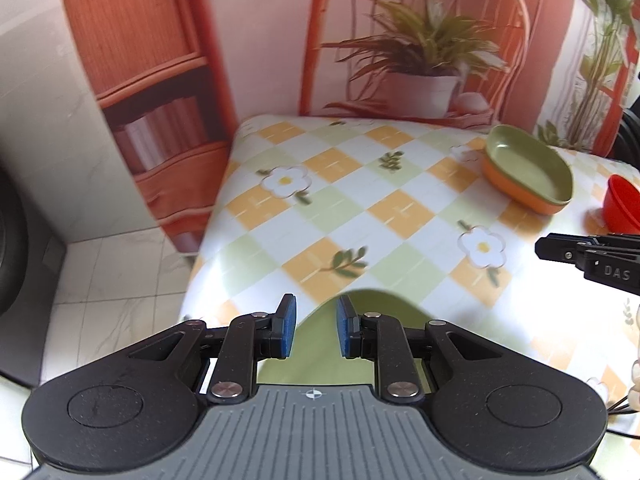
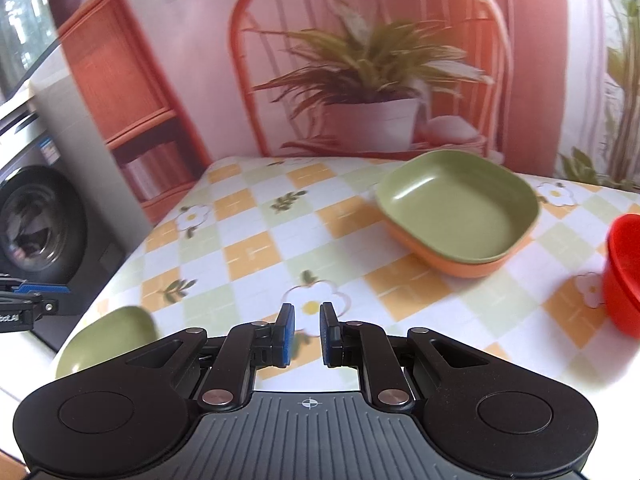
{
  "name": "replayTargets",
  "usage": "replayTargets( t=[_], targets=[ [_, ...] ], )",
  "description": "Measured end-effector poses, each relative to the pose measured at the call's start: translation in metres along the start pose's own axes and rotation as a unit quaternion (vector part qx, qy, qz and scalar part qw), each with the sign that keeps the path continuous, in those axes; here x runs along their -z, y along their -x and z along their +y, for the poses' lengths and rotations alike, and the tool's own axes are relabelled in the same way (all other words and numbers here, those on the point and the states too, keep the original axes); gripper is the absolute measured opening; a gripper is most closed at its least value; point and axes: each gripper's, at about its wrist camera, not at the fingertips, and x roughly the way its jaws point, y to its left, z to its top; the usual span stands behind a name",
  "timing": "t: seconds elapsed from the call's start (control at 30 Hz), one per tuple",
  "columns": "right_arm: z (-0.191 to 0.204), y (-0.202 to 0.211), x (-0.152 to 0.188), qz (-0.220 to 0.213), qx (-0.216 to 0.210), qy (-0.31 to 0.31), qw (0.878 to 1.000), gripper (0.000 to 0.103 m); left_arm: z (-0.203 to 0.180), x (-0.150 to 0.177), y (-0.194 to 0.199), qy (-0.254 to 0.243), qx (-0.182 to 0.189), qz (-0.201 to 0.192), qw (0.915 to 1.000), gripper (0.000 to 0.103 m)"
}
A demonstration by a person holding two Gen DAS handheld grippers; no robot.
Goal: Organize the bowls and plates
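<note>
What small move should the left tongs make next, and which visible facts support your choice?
Probably ease the left tongs forward and down onto the near rim of the green plate, then close. Their jaws stand open with nothing between them, that plate lies loose just ahead at the table's near edge, and a green dish already sits nested in an orange one farther back, a likely stacking spot.

Ahead of my right gripper (image 2: 306, 334) the tablecloth (image 2: 256, 240) lies bare. Stacked dishes (image 2: 460, 216) and a red bowl (image 2: 624, 272) block its far right.
</note>
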Motion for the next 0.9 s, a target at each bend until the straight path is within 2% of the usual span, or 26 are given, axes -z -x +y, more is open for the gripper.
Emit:
replayTargets(
  t=[0.23,0.9],
  targets=[
    [0.023,-0.005,0.006,0.022,-0.030,0.036,0.999,0.013,0.015,0.016,-0.002,0.009,-0.001,0.019,0.9998,0.023],
    [0.064,-0.014,0.019,0.064,-0.070,0.076,0.993,0.013,0.029,0.038,-0.006,0.019,0.004,0.054,0.9983,0.028]
  ],
)
